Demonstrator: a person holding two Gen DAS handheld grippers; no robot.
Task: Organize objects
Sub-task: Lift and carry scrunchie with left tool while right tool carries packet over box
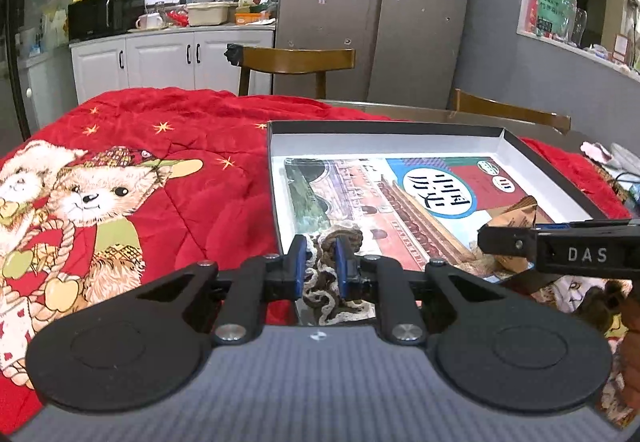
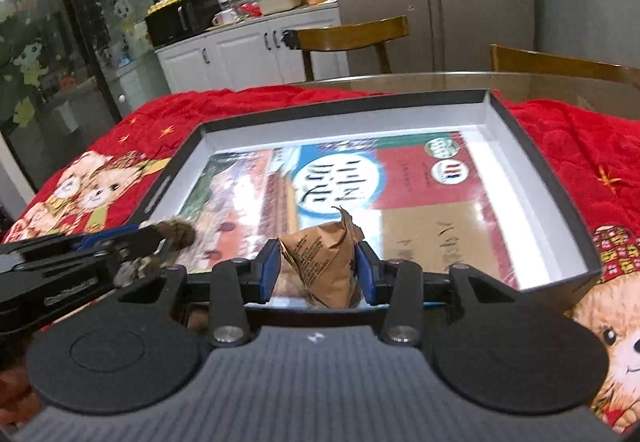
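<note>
A shallow black box with white inside walls (image 1: 384,141) (image 2: 344,121) lies on the red blanket, with a colourful printed book (image 1: 400,193) (image 2: 360,177) flat in its bottom. My left gripper (image 1: 322,246) is shut on a brown and cream crocheted piece (image 1: 328,274) over the box's near left corner; the piece's brown end (image 2: 176,234) shows in the right wrist view. My right gripper (image 2: 318,262) is shut on a crumpled brown paper snack packet (image 2: 320,266) (image 1: 516,217) over the box's near edge. The right gripper's finger (image 1: 560,250) reaches in from the right.
A red blanket with teddy bear prints (image 1: 120,193) (image 2: 580,145) covers the table. Two wooden chairs (image 1: 296,61) (image 1: 512,113) stand behind it, with white cabinets (image 1: 172,57) and a grey fridge (image 1: 376,9) further back. Small items (image 1: 608,157) lie at the table's right edge.
</note>
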